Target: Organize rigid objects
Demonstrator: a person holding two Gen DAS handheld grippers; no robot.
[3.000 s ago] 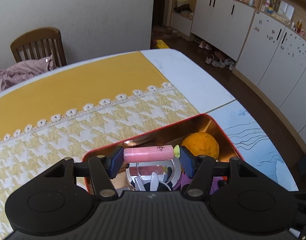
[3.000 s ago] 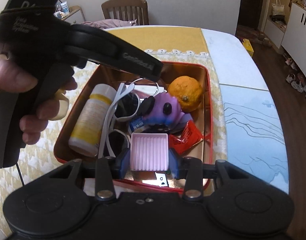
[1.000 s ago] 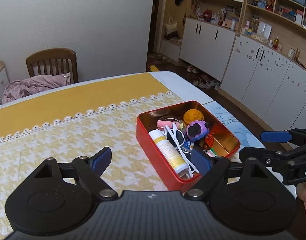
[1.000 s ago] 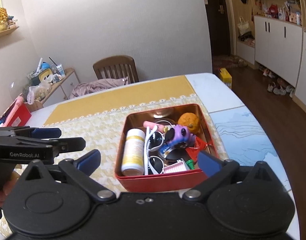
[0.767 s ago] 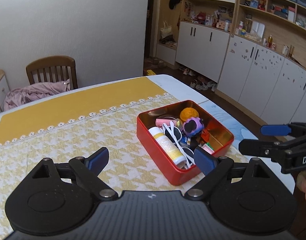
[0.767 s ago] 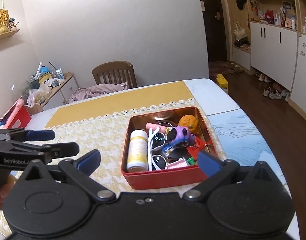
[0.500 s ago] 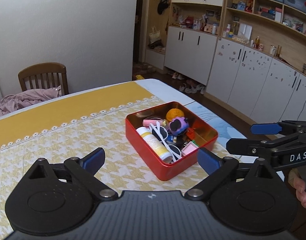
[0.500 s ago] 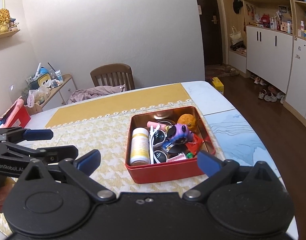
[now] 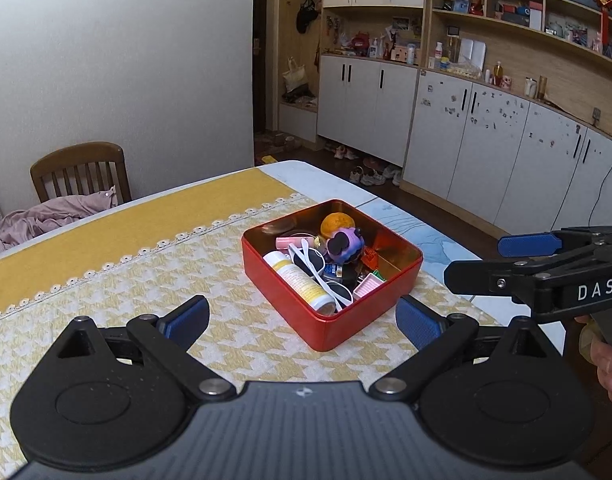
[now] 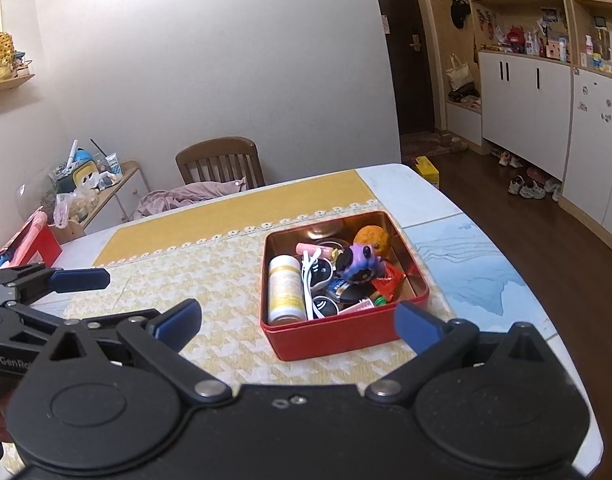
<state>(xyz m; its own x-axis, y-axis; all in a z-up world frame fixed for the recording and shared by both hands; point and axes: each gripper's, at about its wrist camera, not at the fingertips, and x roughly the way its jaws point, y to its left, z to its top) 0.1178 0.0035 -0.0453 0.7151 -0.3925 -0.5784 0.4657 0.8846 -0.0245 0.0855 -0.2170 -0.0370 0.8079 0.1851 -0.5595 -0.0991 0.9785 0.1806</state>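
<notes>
A red tin box (image 9: 289,304) (image 10: 330,334) stands on the yellow houndstooth cloth. In it lie a white bottle (image 9: 297,280) (image 10: 283,286), an orange (image 9: 336,224) (image 10: 370,238), a purple toy (image 9: 346,245) (image 10: 360,262), white sunglasses (image 10: 318,276), a pink tube (image 9: 286,241) and a pink ridged piece (image 9: 368,283). My left gripper (image 9: 301,324) is open and empty, high above and short of the box. My right gripper (image 10: 297,322) is open and empty, also back from the box. Each gripper shows in the other's view, the right one (image 9: 546,264) and the left one (image 10: 45,284).
A wooden chair (image 10: 219,164) with pink cloth stands behind the table. White cabinets (image 9: 486,152) line the right wall. A cluttered side shelf (image 10: 85,184) and a red box (image 10: 29,244) are at the far left. The table's blue-white edge (image 10: 486,276) lies to the right.
Both grippers let go of the pink tube and the pink ridged piece into the box, opened, and pulled up and back. The box now looks smaller and farther away.
</notes>
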